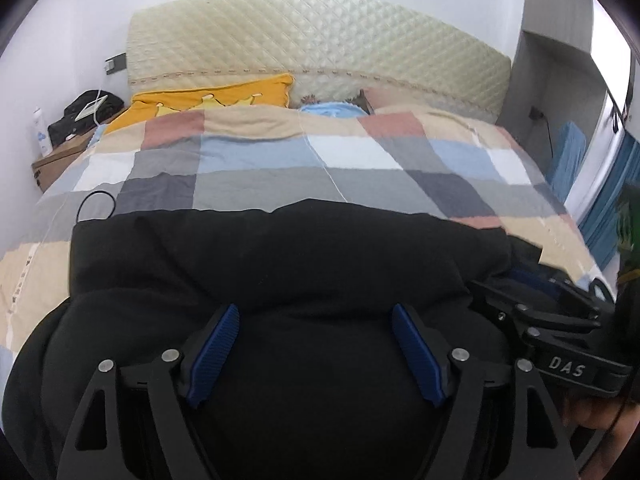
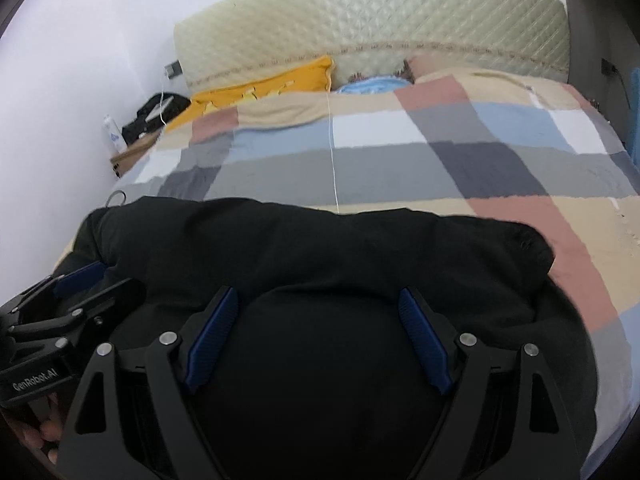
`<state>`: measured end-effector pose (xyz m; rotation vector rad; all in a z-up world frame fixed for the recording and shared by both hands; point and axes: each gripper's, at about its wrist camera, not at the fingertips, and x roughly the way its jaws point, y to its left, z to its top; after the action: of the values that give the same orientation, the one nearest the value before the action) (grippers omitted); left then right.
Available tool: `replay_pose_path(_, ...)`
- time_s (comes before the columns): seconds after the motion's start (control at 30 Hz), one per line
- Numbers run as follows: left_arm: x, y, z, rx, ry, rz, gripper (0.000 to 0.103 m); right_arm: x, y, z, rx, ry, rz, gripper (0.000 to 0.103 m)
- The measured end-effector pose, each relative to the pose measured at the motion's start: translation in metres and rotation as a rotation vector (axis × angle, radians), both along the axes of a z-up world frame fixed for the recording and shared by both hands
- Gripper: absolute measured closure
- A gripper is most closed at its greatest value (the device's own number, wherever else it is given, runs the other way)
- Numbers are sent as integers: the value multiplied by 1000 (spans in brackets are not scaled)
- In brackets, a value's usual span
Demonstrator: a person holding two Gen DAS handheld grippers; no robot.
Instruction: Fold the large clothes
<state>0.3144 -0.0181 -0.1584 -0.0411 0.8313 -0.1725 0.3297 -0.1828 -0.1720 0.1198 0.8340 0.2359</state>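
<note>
Grippers side by side, both pointing down at the garment: left gripper (image 1: pixel 316 322) and right gripper (image 2: pixel 318 306) each stand with jaws apart, nothing between the blue pads (image 1: pixel 218 354). Black garment (image 2: pixel 304 248) lies bunched on the checked quilt (image 2: pixel 400 148) at the bed's near end. Judging by this, a fold is being set up; next, each gripper needs an edge to pinch.
</note>
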Motion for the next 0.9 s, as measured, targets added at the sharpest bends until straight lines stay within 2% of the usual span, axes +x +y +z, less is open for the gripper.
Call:
replay_pose_path(0.17, 8, -1, -13, -8, 21, -8, 21, 9, 3, -12, -4, 32, 8, 19)
replay_pose_path(0.37, 14, -7, -29, 21, 32, -24, 18, 11, 2, -27, 12, 44, 6, 16)
replay_pose_path(0.53, 9, -10, -30, 43, 14, -22, 18, 11, 5, -33, -7, 38, 6, 15)
replay_pose_path(0.63, 0, -6, -22, 24, 8, -31, 19, 3, 4, -30, 4, 18, 15, 15)
replay_pose_path(0.73, -15, 8, -6, -30, 0, -20, 19, -7, -4, -21, 49, 3, 28, 15)
replay_pose_path(0.9, -35, 44, 27, -35, -76, 38, 19, -26, -21, 0, 76, -27, 7, 14)
